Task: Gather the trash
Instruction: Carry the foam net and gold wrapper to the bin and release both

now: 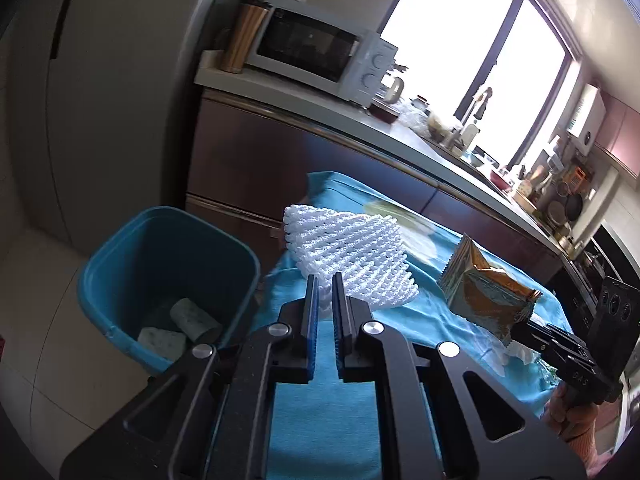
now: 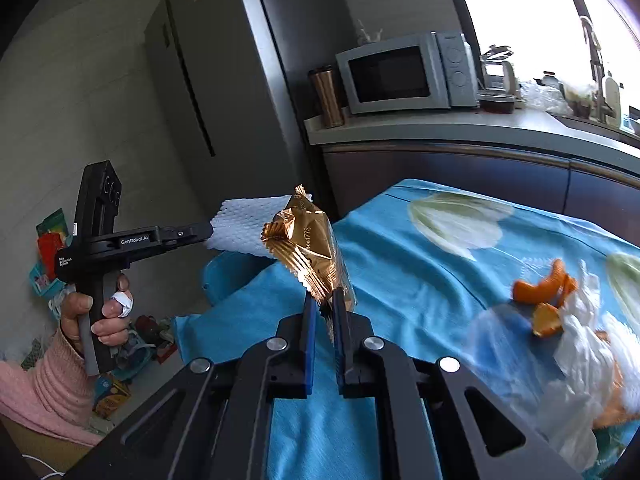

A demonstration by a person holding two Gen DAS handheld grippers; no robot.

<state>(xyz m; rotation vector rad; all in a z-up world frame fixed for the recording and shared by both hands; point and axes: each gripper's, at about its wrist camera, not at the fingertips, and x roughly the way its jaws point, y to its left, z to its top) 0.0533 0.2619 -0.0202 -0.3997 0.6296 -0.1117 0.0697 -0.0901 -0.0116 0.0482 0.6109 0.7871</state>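
Note:
My left gripper (image 1: 325, 278) is shut on a white foam net sleeve (image 1: 348, 256), which hangs just right of the blue trash bin (image 1: 168, 280). The bin stands on the floor beside the table and holds two pale sponge-like pieces (image 1: 180, 328). My right gripper (image 2: 323, 294) is shut on a crinkled gold snack wrapper (image 2: 308, 248), held upright above the table's left end. In the right wrist view the left gripper (image 2: 210, 230) shows at the left with the foam net (image 2: 248, 220) at its tip. Orange peels (image 2: 544, 292) and a crumpled white tissue (image 2: 580, 344) lie on the cloth at the right.
The table wears a blue flowered cloth (image 2: 400, 280). Behind it runs a kitchen counter (image 1: 304, 92) with a microwave (image 2: 404, 74), a metal tumbler (image 2: 328, 96) and a sink. A tall grey fridge (image 2: 208, 80) stands to the left. Toys and packets litter the floor (image 2: 120, 384).

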